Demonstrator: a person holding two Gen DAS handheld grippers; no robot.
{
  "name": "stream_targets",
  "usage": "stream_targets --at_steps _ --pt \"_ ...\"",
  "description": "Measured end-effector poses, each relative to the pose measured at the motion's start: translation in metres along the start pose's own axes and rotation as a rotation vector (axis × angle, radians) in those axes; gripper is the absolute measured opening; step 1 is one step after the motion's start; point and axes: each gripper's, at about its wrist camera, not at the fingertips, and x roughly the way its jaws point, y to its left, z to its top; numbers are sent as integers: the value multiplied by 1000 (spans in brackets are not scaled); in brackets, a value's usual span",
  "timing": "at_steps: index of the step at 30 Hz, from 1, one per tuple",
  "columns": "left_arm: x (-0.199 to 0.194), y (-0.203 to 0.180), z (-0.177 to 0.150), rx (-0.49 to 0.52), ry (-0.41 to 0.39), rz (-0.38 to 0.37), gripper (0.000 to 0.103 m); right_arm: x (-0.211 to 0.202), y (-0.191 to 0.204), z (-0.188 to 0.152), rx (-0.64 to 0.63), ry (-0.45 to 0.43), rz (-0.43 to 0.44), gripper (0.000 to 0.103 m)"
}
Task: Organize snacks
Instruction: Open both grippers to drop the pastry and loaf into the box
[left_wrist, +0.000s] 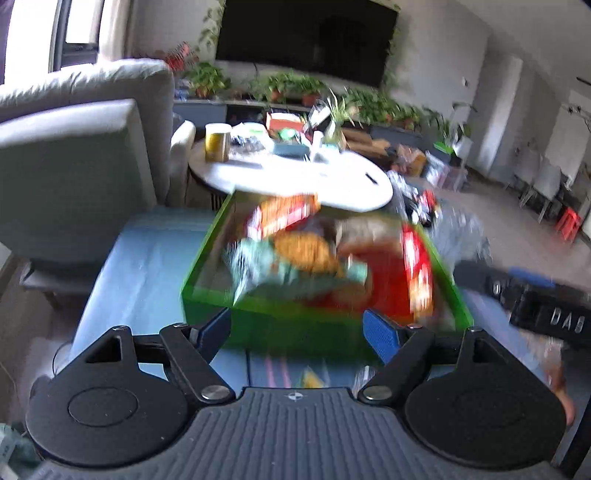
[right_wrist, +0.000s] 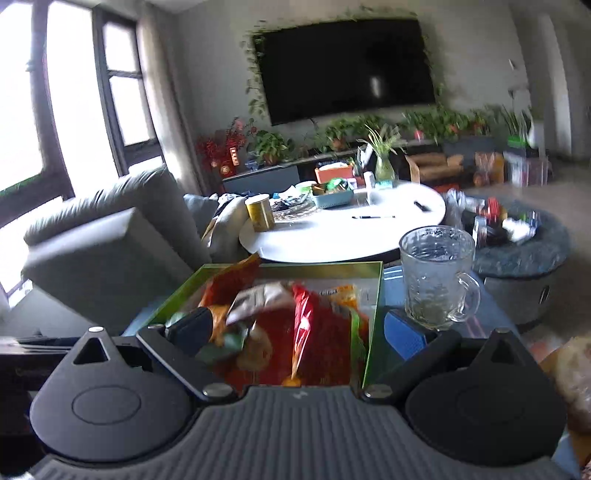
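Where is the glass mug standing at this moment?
In the right wrist view the glass mug stands upright on the blue table surface, just right of the green tray of snacks and behind the right gripper's blue pad.

Motion blur smears the snack packets (left_wrist: 314, 254) in the green tray (left_wrist: 207, 299), leaving their labels unreadable. The right claw (right_wrist: 306, 328) hides the tray's near edge; a beige object (right_wrist: 572, 384) is cut off at right.
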Motion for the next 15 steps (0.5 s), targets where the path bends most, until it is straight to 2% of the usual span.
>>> stream_targets --at_steps 4,8,12,15 --pt "-5 4 -29 52 49 -28 76 -19 14 -18 -56 -2 39 85" --pt "-2 1 -48 172 82 -56 76 -29 19 -25 -82 65 107 85" --pt "2 -6 -58 295 74 -52 76 -29 14 -31 -38 115 93 85" --pt "10 -9 -61 347 95 -72 76 -26 11 -37 -2 163 65 85"
